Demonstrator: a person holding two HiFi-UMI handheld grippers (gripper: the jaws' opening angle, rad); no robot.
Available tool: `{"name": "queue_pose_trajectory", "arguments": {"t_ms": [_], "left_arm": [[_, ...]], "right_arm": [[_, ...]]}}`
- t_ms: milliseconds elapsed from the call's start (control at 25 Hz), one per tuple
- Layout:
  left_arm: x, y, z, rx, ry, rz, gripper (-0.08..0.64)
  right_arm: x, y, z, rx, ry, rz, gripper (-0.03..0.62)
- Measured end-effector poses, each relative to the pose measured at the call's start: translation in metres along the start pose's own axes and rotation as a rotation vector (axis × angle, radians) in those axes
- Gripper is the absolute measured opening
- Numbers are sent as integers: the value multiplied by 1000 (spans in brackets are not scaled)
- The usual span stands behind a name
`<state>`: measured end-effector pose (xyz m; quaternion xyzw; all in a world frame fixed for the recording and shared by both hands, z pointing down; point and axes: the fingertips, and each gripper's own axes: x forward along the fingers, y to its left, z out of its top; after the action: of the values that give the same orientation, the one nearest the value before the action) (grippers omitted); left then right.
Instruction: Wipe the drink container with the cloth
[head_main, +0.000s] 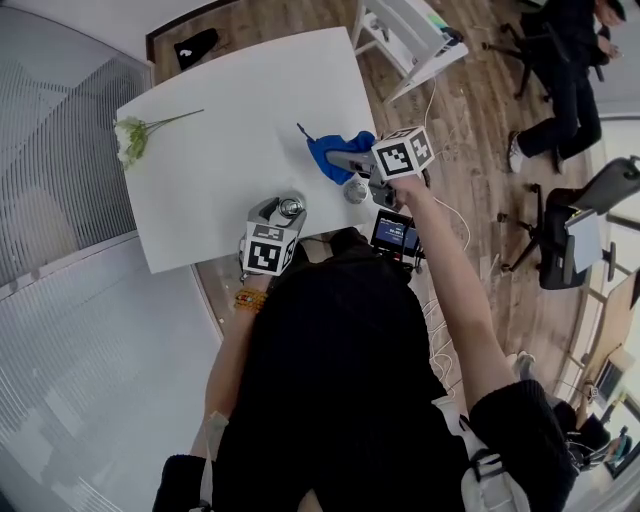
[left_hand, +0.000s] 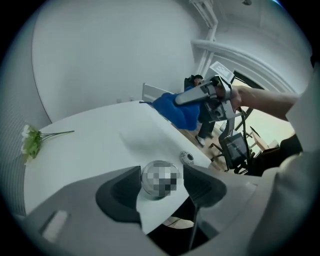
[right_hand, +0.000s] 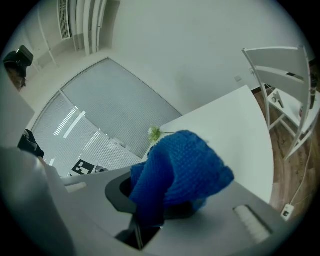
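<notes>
A round metal drink container stands at the near edge of the white table. My left gripper is shut on it, and in the left gripper view the container's top sits between the two dark pads. My right gripper is shut on a blue knitted cloth, held just above the table to the right of the container. The cloth bulges out of the right gripper and hides its jaws. From the left gripper view, the cloth hangs from the right gripper further back.
A small round cap lies near the table's right edge. White flowers lie at the far left. A white chair stands beyond the table. A screen device hangs under the right arm. Office chairs and a person are at right.
</notes>
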<state>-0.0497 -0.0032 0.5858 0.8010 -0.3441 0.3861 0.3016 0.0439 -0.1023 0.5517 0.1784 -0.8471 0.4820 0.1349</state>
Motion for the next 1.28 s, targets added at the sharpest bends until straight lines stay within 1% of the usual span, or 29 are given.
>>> {"name": "queue_pose_trajectory", "arguments": {"t_ms": [80,160,200,280,320,400,480,560,680,760,800,880,1040,1160,1280], "left_arm": [[5,-3,-7,2,31,9,291],[10,-1,-12,12,43,29,288],[11,1,-12,29,35,41,259],[12,2,-13,81,12,51,258],[12,2,-13,118,3,45,258],[13,-2,-15,227,-8,-3,256],[14,-4,-17,364,-9,-85,256],[13,-4,-18,471,9,-176,254],[14,-5,-15,583,52,-299,254],[17,-8,-12,630,88,-336,256],[18,-10,-10,636,100,-337,256],[20,-12,-8,611,110,-318,258],[16,-8,-13,572,123,-243,259],[11,-5,-15,511,108,-204,259],[10,-1,-16,456,103,-168,259]], "right_arm": [[2,1,-1,-8,17,11,91],[4,2,-4,-17,33,16,91],[6,3,-6,-21,40,17,91],[10,5,-9,-27,50,21,91],[12,9,-10,-29,57,30,91],[16,16,-14,-35,88,55,91],[20,20,-23,-47,148,78,91],[24,24,-31,-52,203,101,91],[33,32,-39,-17,226,135,91],[43,34,-47,31,225,141,87],[48,34,-52,56,228,136,87],[55,32,-65,94,241,115,87],[66,28,-83,141,254,79,87],[69,26,-88,177,247,73,87],[73,23,-93,165,273,57,87]]}}
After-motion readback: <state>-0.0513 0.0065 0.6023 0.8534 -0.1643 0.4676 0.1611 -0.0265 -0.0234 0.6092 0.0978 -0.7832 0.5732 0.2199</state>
